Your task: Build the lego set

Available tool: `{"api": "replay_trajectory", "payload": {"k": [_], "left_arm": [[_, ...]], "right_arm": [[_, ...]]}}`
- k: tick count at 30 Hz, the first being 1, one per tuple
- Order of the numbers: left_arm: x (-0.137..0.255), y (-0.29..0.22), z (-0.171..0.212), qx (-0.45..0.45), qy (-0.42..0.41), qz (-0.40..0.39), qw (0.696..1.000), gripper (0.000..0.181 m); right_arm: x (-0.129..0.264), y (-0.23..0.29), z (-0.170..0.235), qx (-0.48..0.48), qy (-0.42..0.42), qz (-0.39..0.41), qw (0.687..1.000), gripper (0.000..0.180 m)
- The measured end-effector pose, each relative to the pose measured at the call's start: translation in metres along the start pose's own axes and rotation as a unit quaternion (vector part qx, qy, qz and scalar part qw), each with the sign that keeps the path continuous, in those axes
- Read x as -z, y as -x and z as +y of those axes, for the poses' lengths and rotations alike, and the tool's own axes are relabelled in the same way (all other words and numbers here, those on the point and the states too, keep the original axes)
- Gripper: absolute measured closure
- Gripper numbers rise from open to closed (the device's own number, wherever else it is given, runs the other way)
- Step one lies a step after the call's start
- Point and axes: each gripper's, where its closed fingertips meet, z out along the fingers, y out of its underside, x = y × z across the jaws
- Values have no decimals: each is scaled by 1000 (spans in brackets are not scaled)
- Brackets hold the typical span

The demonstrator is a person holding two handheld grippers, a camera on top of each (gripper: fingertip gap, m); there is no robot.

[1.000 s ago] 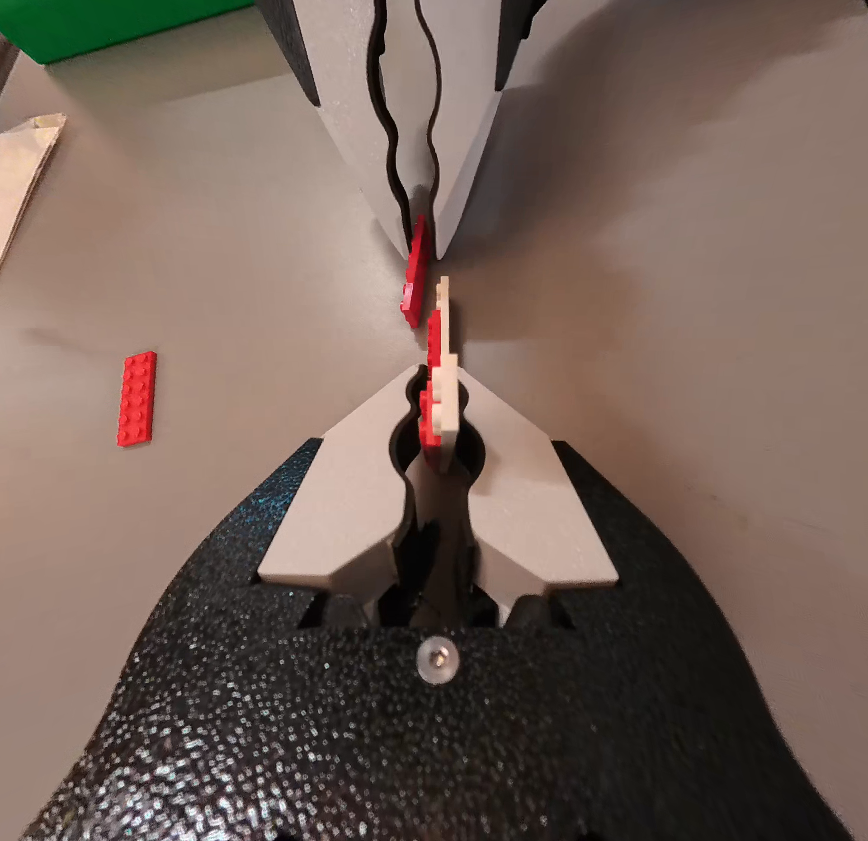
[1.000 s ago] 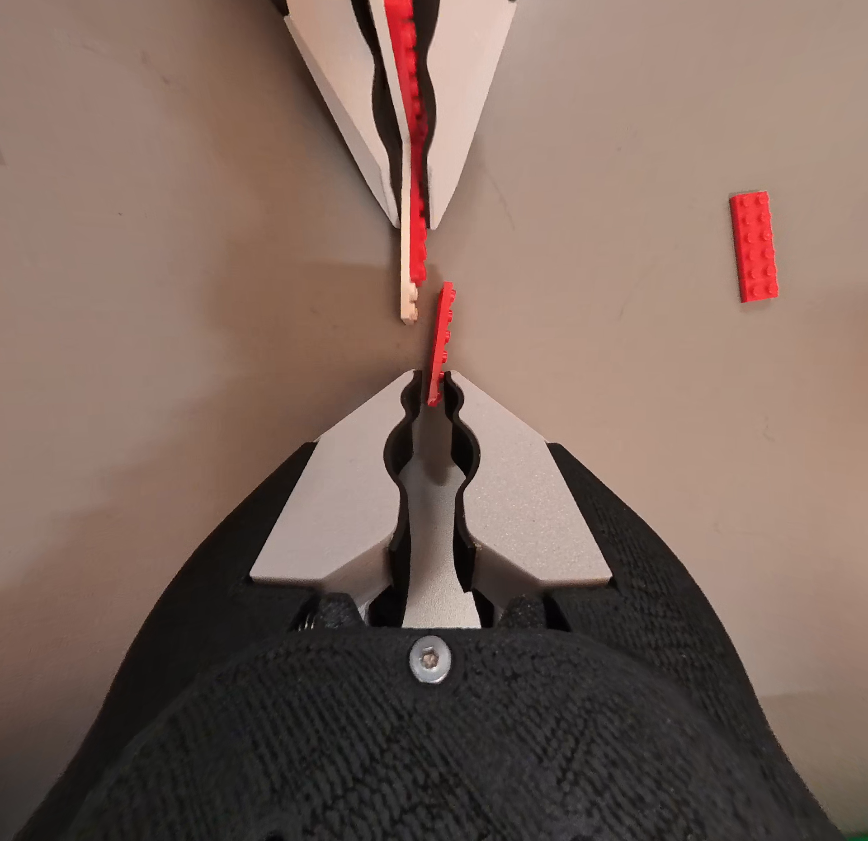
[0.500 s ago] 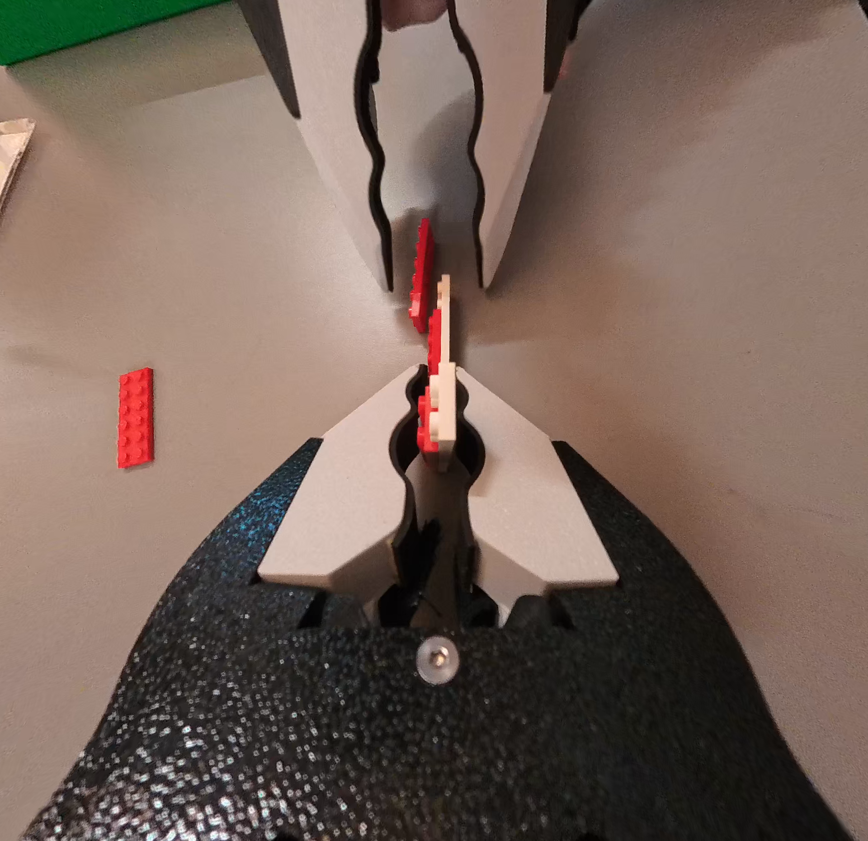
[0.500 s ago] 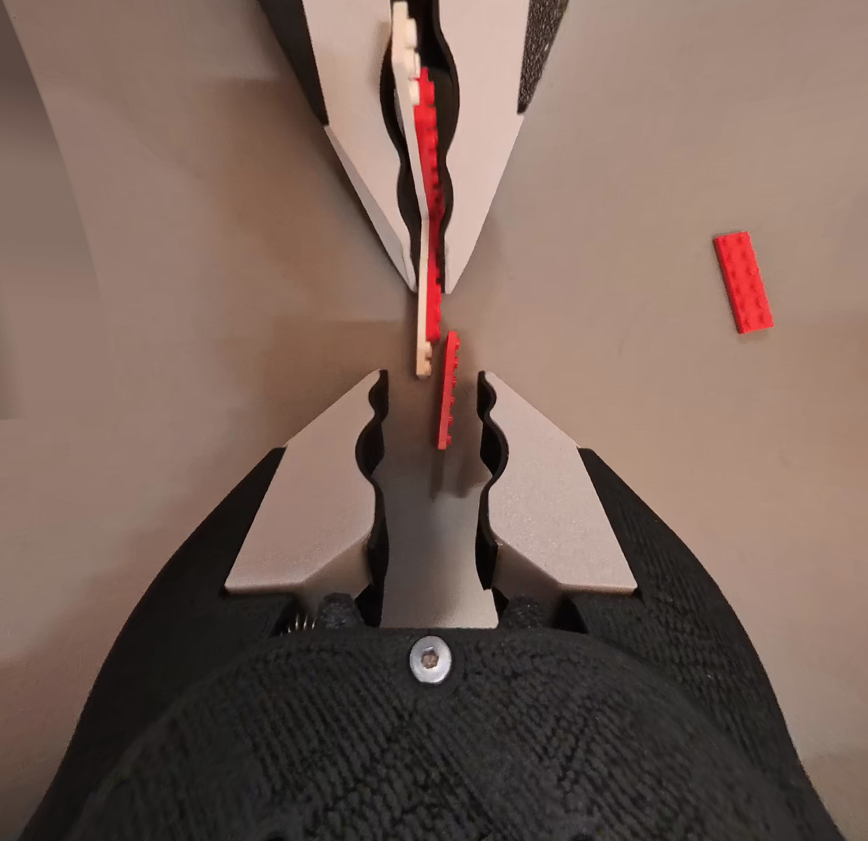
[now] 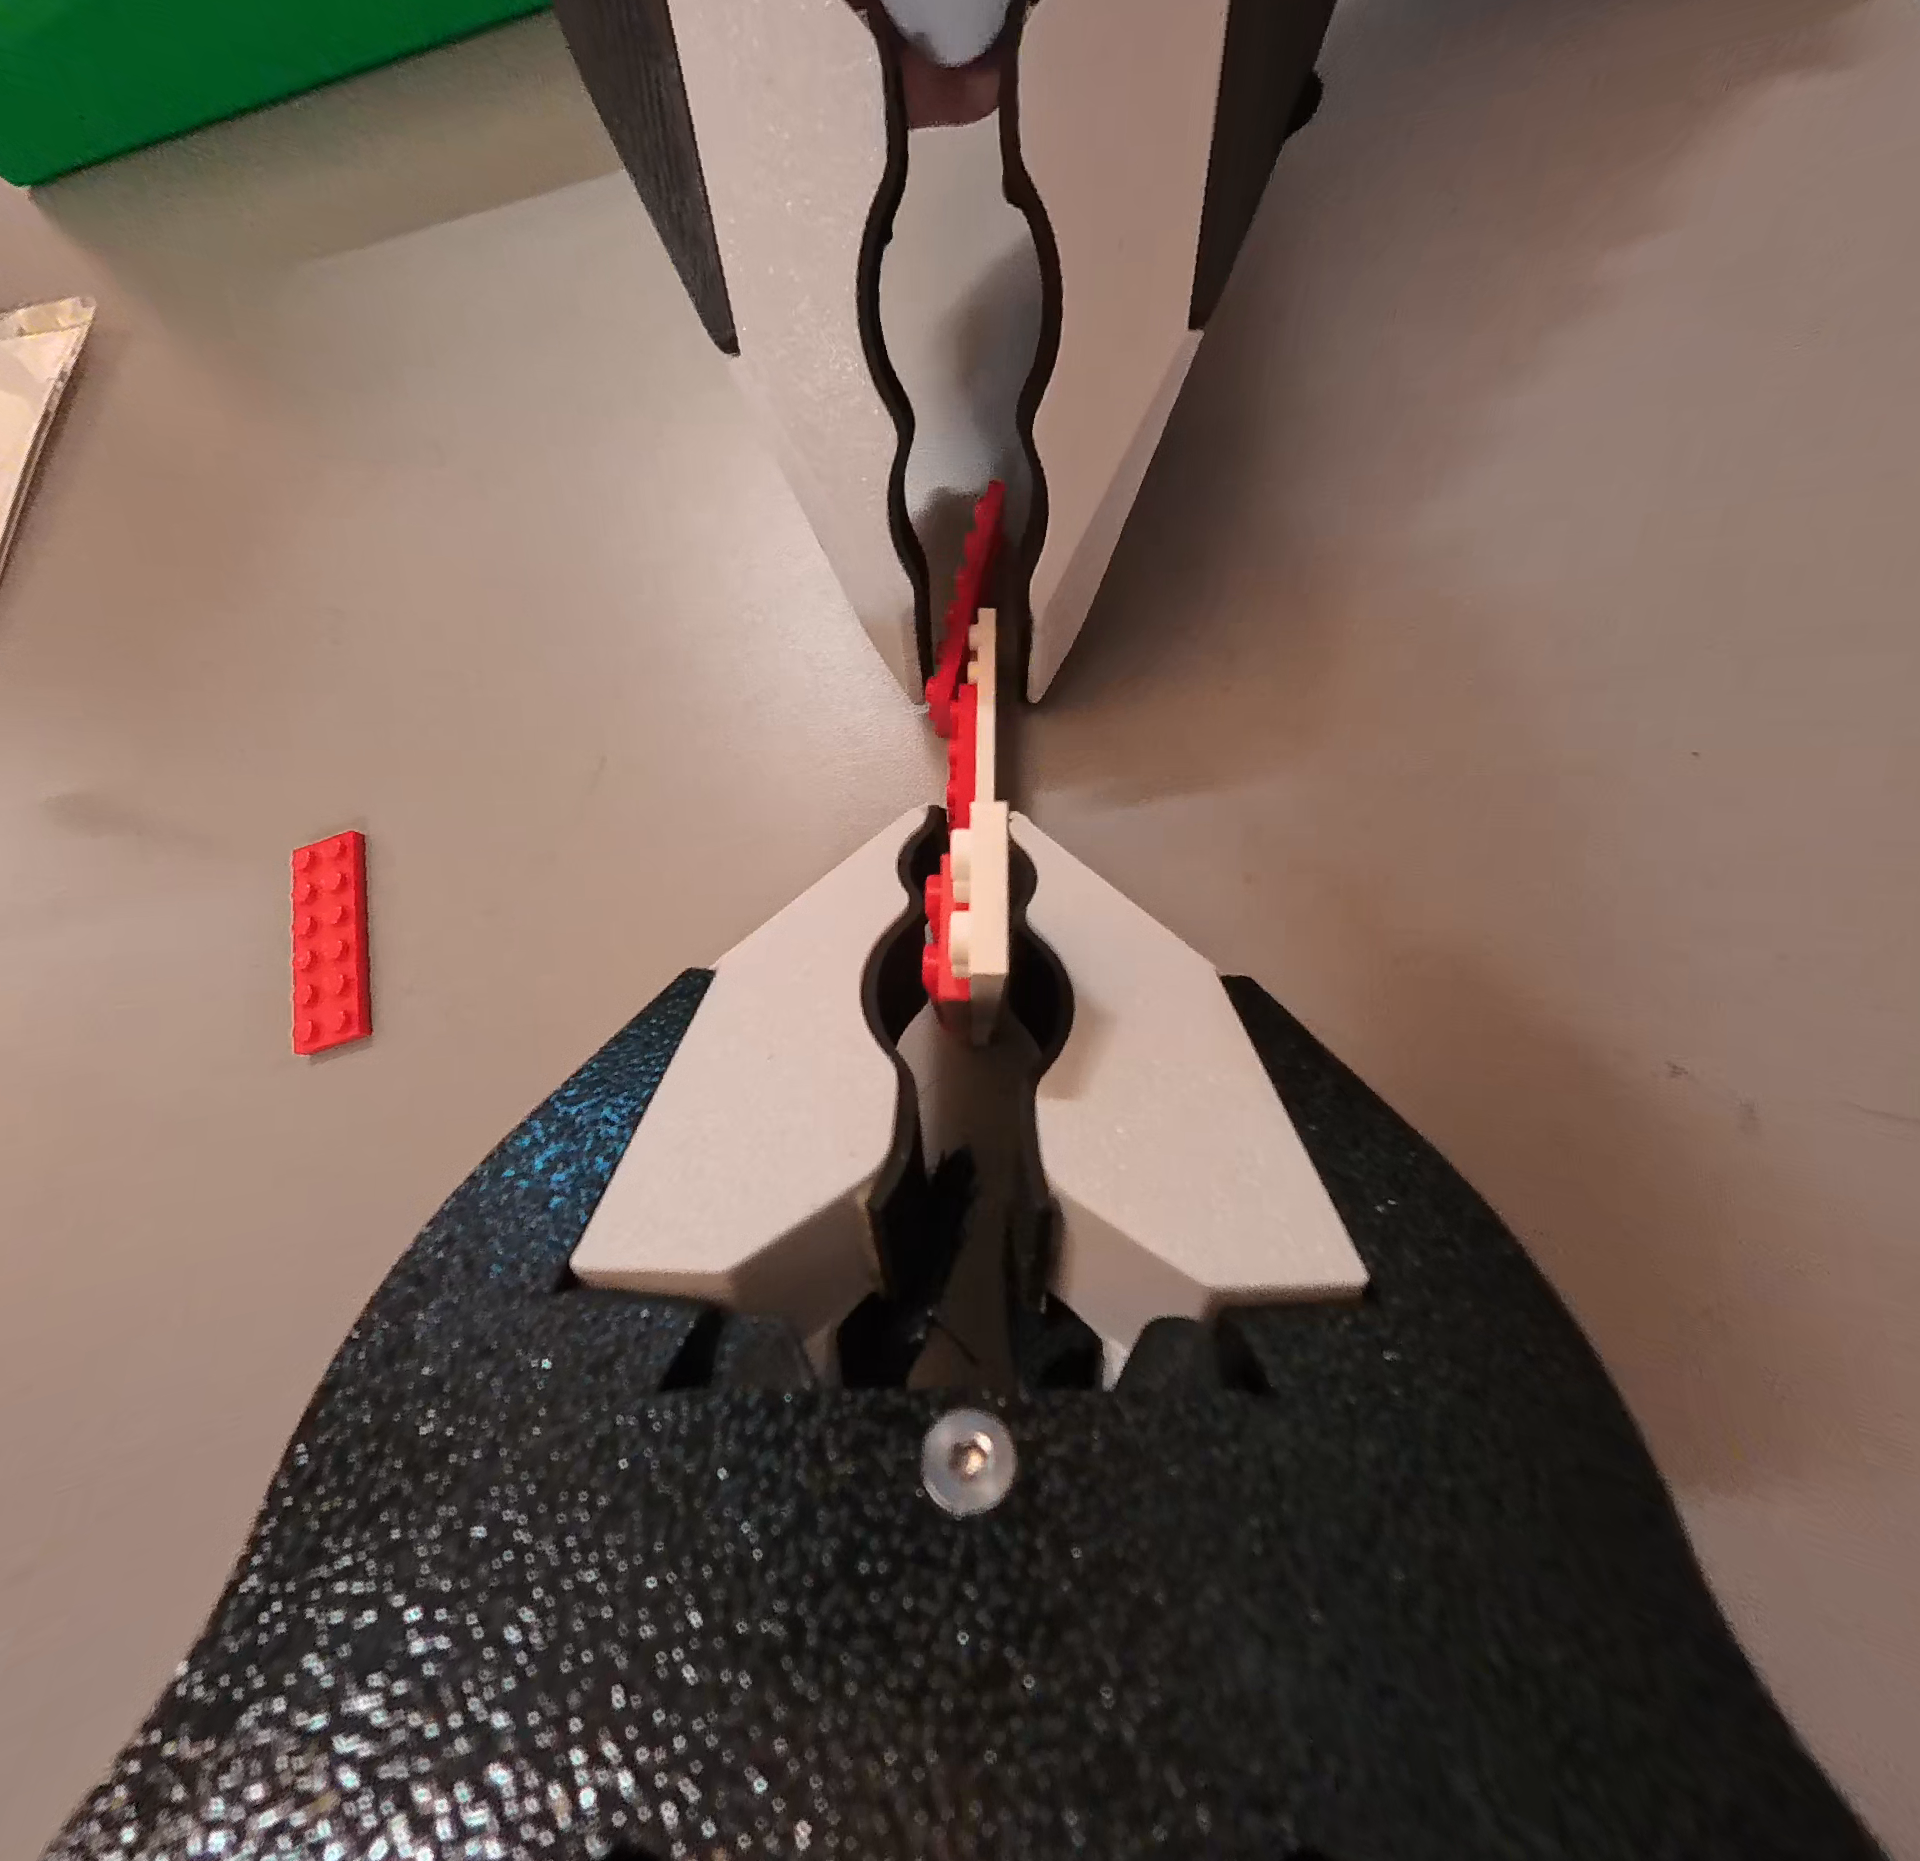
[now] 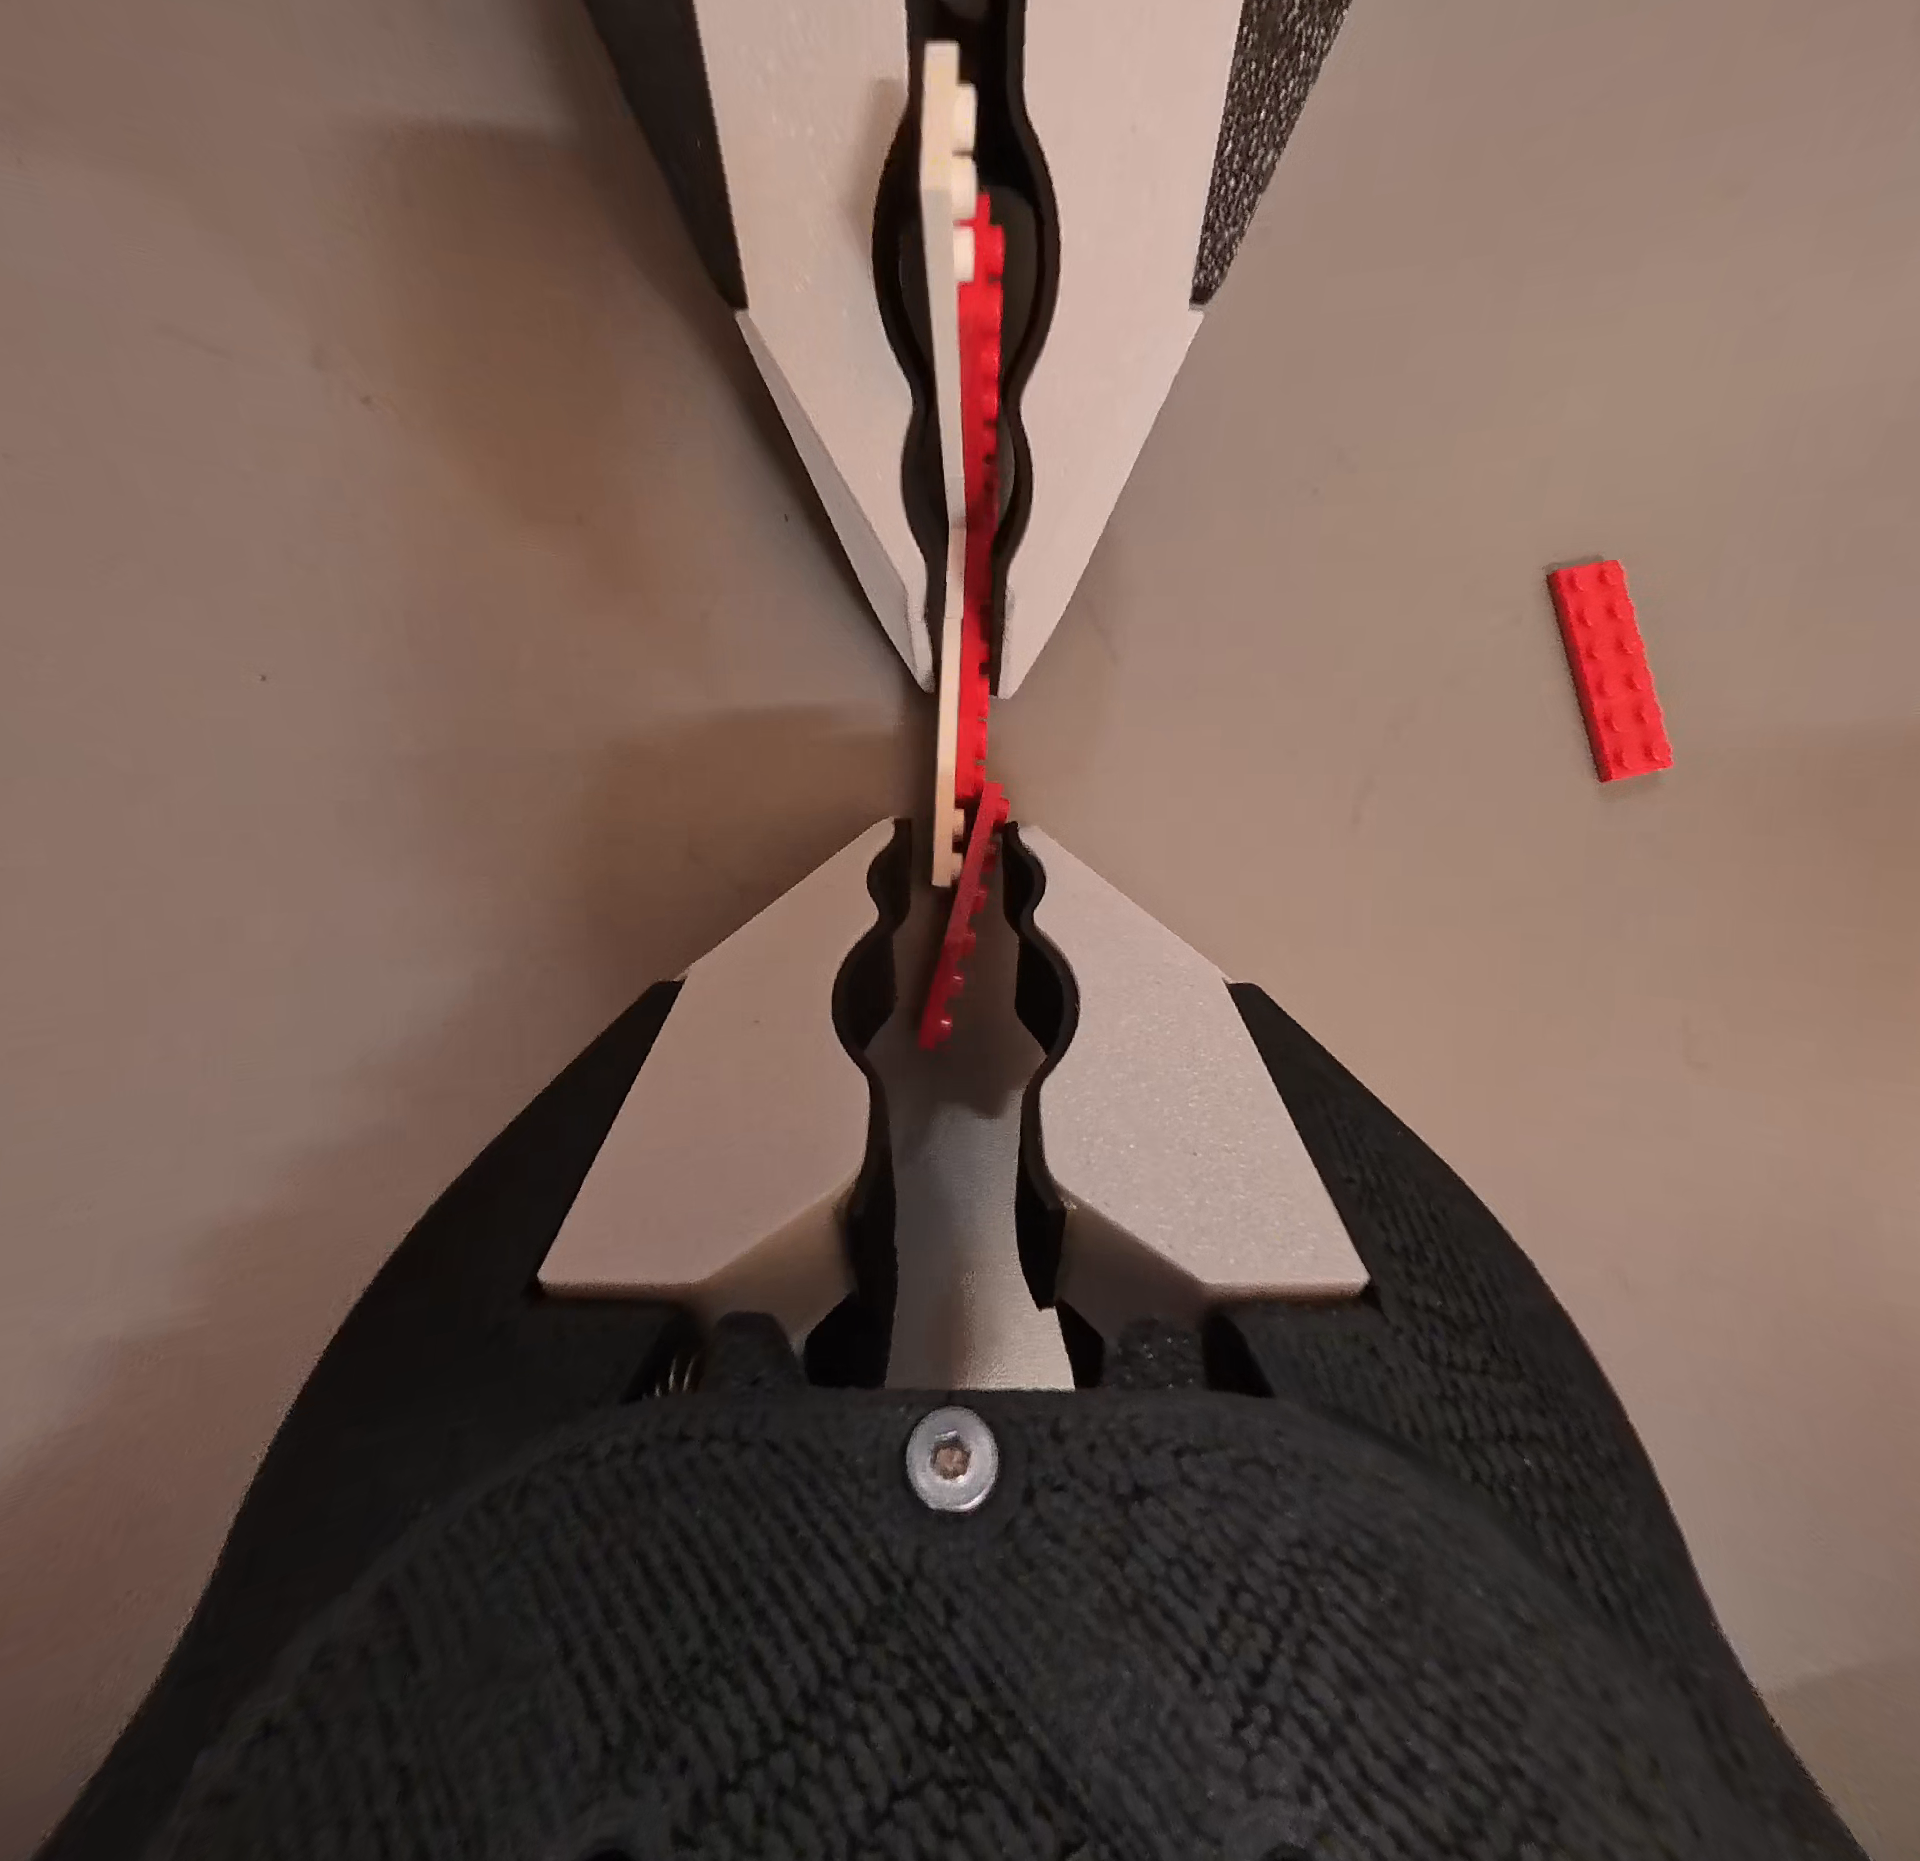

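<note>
My left gripper (image 5: 966,824) is shut on a thin assembly (image 5: 985,876) of a white plate with red plates on it, held edge-on above the grey table. The assembly's far end sticks out toward my right gripper (image 6: 961,829). The right gripper's jaws have closed in around that white end and a small red plate (image 6: 961,928), which leans tilted with its front end against the assembly (image 6: 948,461). In the left wrist view the right gripper (image 5: 974,694) comes in from the top with the red plate (image 5: 971,585) between its fingers. The left gripper also shows in the right wrist view (image 6: 961,684).
A loose red two-by-six plate (image 5: 330,944) lies flat on the table to the left; in the right wrist view it (image 6: 1610,668) lies at the right. A green box (image 5: 208,45) stands at the far left corner, and a pale paper bag edge (image 5: 36,409) lies at the left edge. My left and right fingertips are right by each other.
My right gripper let go of the red plate, opened, moved forward over the assembly's end, and has now narrowed around both. The red plate now leans against the assembly. My left gripper held still.
</note>
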Motion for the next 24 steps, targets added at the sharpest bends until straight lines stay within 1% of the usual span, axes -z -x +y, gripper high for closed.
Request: {"api": "replay_trajectory", "payload": {"k": [4, 8, 14, 17, 20, 24], "left_arm": [[0, 0, 0, -13, -1, -5, 1000, 174], [0, -1, 0, -42, -4, -22, 999, 174], [9, -2, -2, -94, -11, -55, 994, 174], [18, 4, -7, -115, -13, -88, 989, 174], [34, 16, -20, -152, -20, -145, 977, 174], [56, 26, -36, -209, -20, -210, 955, 174]], "right_arm": [[0, -1, 0, 11, 4, 18, 1000, 169], [0, -1, 0, 36, 8, 36, 999, 169], [3, 2, -7, 99, 4, 66, 993, 170], [8, -3, -15, 131, 0, 99, 986, 170], [21, -14, -30, 186, -5, 167, 968, 171], [41, -25, -53, 263, -11, 243, 934, 171]]}}
